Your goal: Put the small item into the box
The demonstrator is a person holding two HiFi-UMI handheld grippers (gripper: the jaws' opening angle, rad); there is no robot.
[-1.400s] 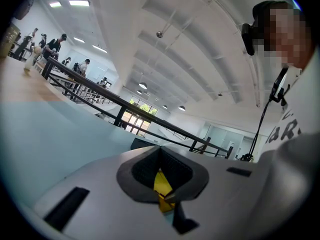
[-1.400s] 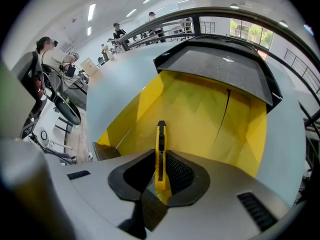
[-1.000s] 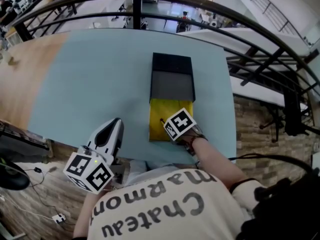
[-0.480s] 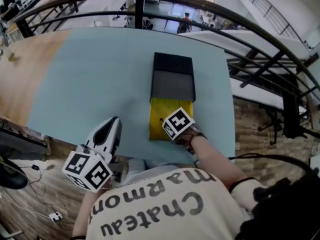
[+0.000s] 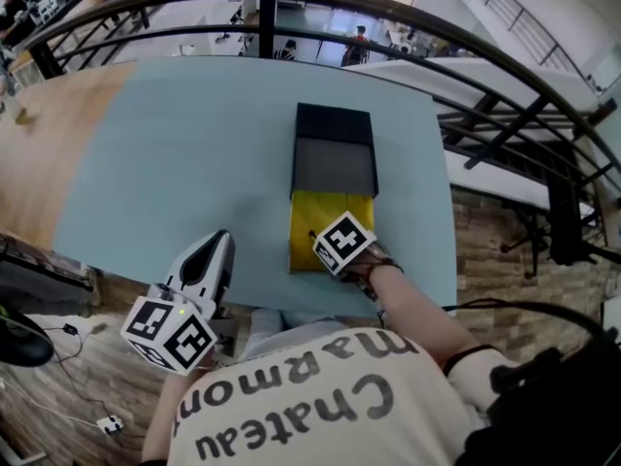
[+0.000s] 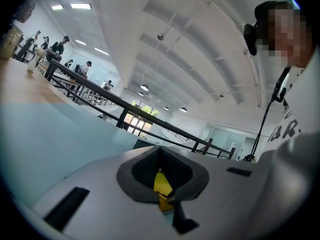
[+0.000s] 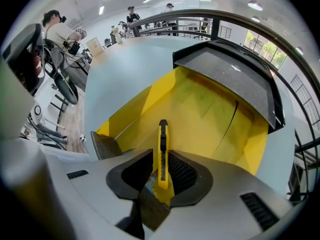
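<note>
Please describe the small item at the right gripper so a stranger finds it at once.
On the pale blue table lies a black box, its yellow drawer pulled out. Over the drawer hangs the right gripper; its jaws have just been opening, with a slim knife between them. Yellow like the drawer, it alone carries a black slider.

A cream short-sleeved T-shirt (image 5: pixel 320 396) with large dark lettering fills the lower middle of the head view.

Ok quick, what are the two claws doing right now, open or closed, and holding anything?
Left claw: closed, holding nothing.
Right claw: jaws have just been opening, now open; yellow utility knife stands between them, not gripped.
</note>
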